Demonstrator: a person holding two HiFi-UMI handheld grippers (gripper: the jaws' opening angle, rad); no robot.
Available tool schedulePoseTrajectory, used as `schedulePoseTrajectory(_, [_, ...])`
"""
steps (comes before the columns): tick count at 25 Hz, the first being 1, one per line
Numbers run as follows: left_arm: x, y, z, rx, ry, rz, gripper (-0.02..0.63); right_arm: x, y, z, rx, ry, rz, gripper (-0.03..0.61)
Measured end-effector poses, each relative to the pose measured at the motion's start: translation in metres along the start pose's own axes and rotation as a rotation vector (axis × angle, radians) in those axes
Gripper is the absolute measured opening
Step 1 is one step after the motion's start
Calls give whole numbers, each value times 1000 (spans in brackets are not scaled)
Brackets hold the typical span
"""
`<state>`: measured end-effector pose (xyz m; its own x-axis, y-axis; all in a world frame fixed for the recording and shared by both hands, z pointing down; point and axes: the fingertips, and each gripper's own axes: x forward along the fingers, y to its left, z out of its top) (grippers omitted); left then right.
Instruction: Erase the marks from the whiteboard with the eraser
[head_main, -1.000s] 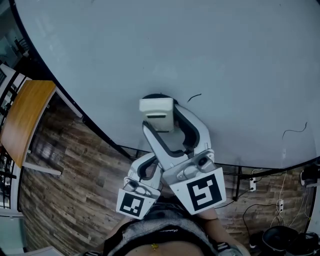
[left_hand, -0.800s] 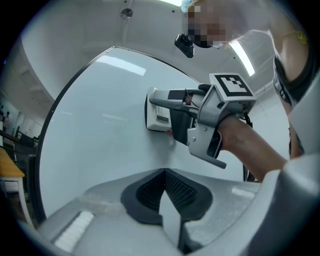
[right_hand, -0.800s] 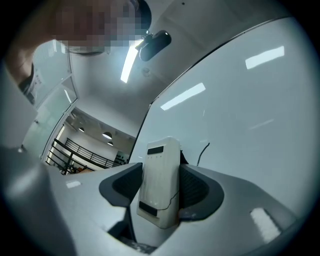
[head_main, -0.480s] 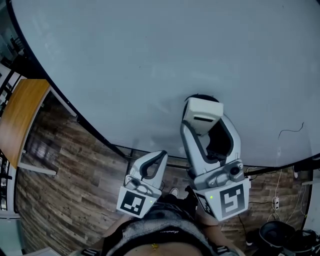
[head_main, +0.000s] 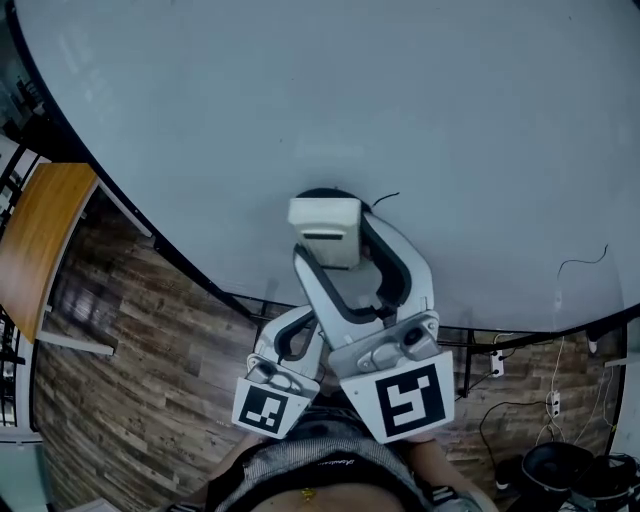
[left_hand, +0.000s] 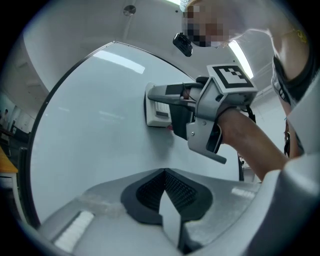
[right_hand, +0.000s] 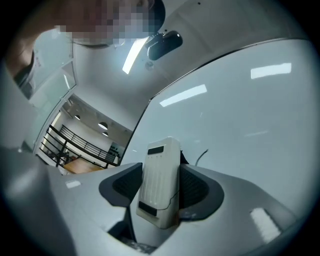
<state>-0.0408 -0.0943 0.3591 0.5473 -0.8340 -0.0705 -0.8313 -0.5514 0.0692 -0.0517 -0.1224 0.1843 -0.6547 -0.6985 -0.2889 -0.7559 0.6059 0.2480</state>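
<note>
Eraser (head_main: 325, 230) in right gripper (right_hand: 159, 187) on whiteboard (head_main: 300, 90), near lower edge, wide board above

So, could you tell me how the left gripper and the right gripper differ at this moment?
The right gripper is shut on the eraser; the left gripper is shut on nothing. The right reaches up to the whiteboard; the left sits lower, short of it. Both carry marker cubes.

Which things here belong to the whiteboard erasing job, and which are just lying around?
Job: whiteboard, eraser, black mark, right gripper clamping the eraser.
Lying about: wooden table, white power strip, empty shut left gripper.
</note>
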Motion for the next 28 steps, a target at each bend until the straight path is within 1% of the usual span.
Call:
schedulePoseTrajectory(3, [-7,10,1,-2,3,34,3,16,23,-11,10,24,61,235])
schedulePoseTrajectory(5, [-11,16,1,-2,6,54,3,18,26,-16,2,48,72,236])
schedulePoseTrajectory(8, [-14,20,1,-2,3,69,3,12,23,-13,27,54,86,235])
schedulePoseTrajectory(10, [-13,19,2,-2,-1,61,3,7,14,-4,29,33,60,235])
schedulePoseTrajectory(13, [-6,12,1,-2,0,30,3,-5,-10,10,8,-6,-6,235])
schedulePoseTrajectory(16, [1,1,1,1,-6,-8,3,-14,-32,35,-6,-67,-59,236])
schedulePoseTrajectory(19, [1,-7,1,3,-10,-30,3,-14,-36,52,-16,-110,-87,235])
schedulePoseTrajectory(22, [4,-10,-2,-2,8,-30,3,-14,-35,41,-46,-60,-108,235])
schedulePoseTrajectory(28, [-1,-2,-5,-9,16,5,3,-26,-27,-2,-80,34,-99,234])
